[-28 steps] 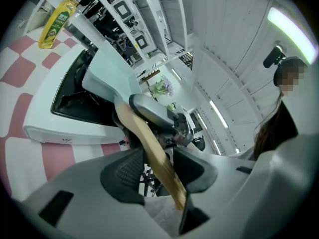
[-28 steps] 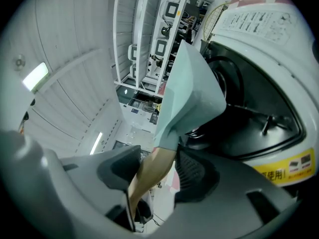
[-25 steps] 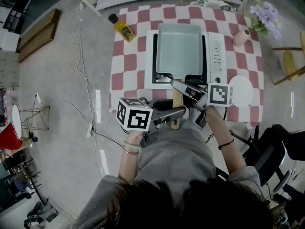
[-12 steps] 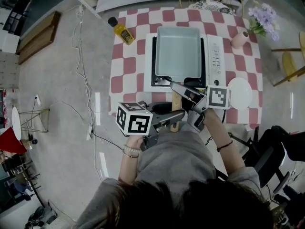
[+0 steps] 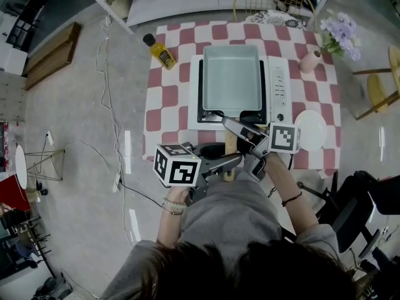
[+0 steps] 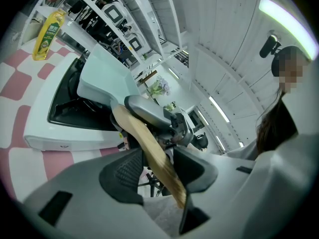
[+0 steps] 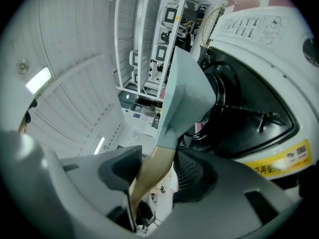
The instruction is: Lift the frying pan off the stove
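A pale teal rectangular frying pan [image 5: 231, 74] rests on a white portable stove [image 5: 278, 86], its wooden handle [image 5: 230, 149] pointing towards me. My left gripper [image 5: 234, 161] reaches in from the left and is shut on the handle's near part. My right gripper [image 5: 230, 122] comes from the right and is shut on the handle close to the pan. In the left gripper view the handle [image 6: 149, 148] runs between the pads up to the pan [image 6: 107, 76]. The right gripper view shows the handle [image 7: 152, 176] between both pads, with the pan [image 7: 187, 93] over the black burner [image 7: 244, 113].
The stove stands on a red-and-white checked table [image 5: 165, 105]. A yellow bottle [image 5: 161, 42] is at the table's far left, a pink vase with purple flowers [image 5: 309, 61] at the far right, a white plate [image 5: 312, 130] at the near right. A cable [image 5: 112, 105] lies on the floor to the left.
Both grippers stay on the handle and the pan stays over the stove. Only the head view has shifted slightly.
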Demonstrator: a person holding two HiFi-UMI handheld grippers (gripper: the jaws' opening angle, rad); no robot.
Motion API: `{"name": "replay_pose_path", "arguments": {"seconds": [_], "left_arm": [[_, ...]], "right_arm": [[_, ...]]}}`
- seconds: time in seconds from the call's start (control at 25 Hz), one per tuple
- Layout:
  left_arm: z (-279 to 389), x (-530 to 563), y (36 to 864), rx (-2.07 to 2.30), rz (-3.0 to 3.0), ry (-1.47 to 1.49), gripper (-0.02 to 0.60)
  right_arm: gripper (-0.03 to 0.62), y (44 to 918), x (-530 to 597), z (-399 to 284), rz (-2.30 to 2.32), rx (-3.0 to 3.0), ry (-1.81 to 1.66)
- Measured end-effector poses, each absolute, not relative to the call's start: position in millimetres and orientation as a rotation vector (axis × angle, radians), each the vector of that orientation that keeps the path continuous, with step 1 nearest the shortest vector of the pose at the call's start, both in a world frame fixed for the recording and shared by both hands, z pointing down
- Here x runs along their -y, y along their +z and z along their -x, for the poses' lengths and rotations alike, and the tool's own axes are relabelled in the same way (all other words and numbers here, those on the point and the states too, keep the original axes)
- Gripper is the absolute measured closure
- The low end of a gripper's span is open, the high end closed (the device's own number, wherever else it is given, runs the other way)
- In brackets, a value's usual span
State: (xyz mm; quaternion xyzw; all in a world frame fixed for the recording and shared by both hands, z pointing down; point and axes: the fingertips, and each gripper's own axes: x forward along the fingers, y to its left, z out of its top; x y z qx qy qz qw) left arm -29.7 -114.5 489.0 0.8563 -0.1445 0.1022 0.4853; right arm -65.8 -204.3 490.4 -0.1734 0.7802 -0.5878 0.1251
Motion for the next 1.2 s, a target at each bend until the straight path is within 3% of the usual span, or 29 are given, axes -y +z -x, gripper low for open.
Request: {"name": "replay_pose_path", "arguments": {"seconds": [1.2], "left_arm": [[30,123,439,0.384,-2.236,0.218,0.385]], "right_arm": [[0.381,431,212,62,0.477,-2.31,-1.551]]}}
